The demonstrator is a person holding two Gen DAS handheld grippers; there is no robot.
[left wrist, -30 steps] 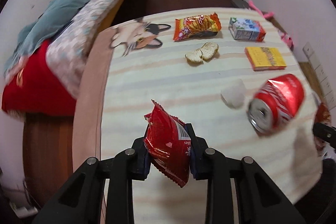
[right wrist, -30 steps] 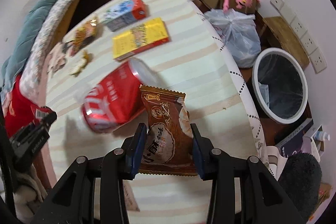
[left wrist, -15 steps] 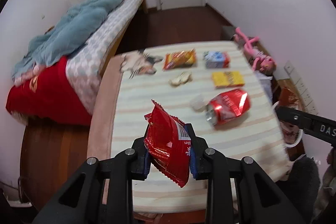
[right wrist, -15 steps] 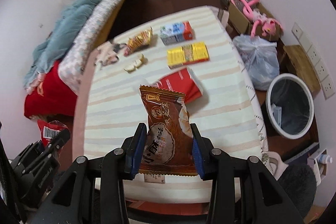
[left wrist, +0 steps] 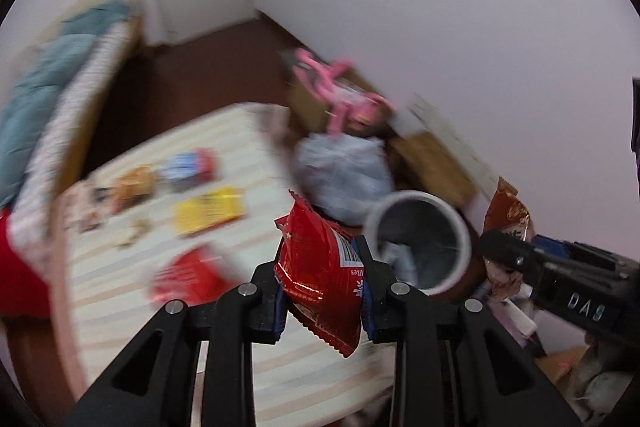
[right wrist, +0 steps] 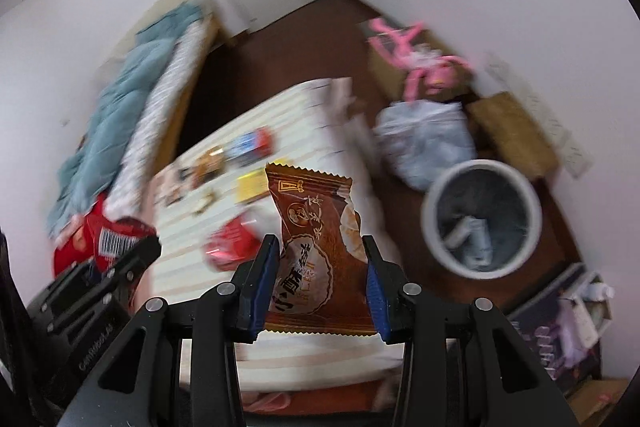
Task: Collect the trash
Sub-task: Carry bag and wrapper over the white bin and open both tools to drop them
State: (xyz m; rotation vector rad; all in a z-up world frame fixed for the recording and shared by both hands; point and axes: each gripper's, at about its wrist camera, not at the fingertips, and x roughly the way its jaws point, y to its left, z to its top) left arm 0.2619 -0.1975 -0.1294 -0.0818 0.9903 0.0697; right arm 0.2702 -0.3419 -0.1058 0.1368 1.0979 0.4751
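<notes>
From the left wrist view, the left tongs are clenched on a red snack wrapper, carried in the air off the right edge of the desk with the white-rimmed trash bin on the floor just beyond it; the right tongs show at the right edge holding a brown wrapper. On the striped desk top there lie, blurred, a crushed red can, a yellow box, a blue and red carton and an orange snack bag. From the right wrist view, the right tongs grip the brown wrapper above the desk's near right corner, the bin to the right, with some pieces already inside. I'd say two pieces are nearly binned, and at least four wait.
</notes>
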